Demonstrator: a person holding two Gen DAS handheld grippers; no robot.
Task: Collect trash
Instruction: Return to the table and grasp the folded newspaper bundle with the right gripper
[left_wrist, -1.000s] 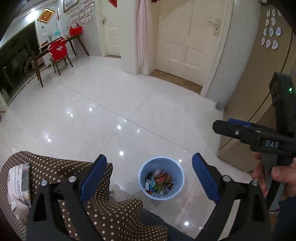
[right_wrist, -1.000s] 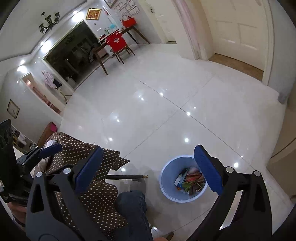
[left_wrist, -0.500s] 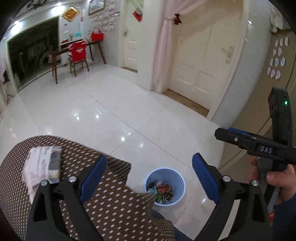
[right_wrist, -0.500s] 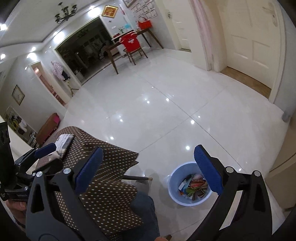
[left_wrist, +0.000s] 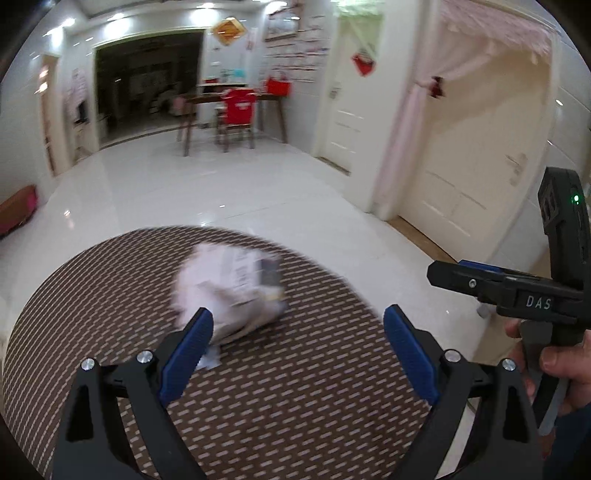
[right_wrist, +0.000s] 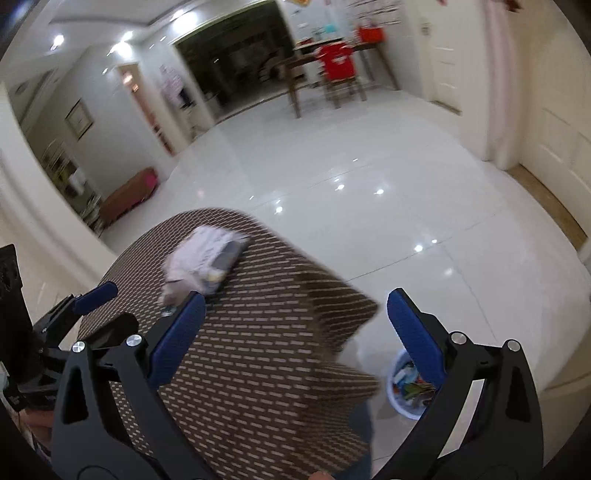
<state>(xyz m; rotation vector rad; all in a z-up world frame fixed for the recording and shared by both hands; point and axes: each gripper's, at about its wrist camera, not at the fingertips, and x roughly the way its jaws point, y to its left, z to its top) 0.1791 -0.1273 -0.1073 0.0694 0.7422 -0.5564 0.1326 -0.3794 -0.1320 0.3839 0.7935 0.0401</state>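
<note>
Both cameras are swinging up from the blue bin on the floor toward a crumpled white wrapper lying mid-bench, as the left gripper and right gripper are hanging wide open and empty, the cloth's draped right edge and bare tile alongside leaving ample approach room.

text: "DAS" | on: right gripper body, white letters on black, left wrist view | crumpled paper on dotted cloth: print blurred, unreadable | wall signs: too blurred to read
</note>
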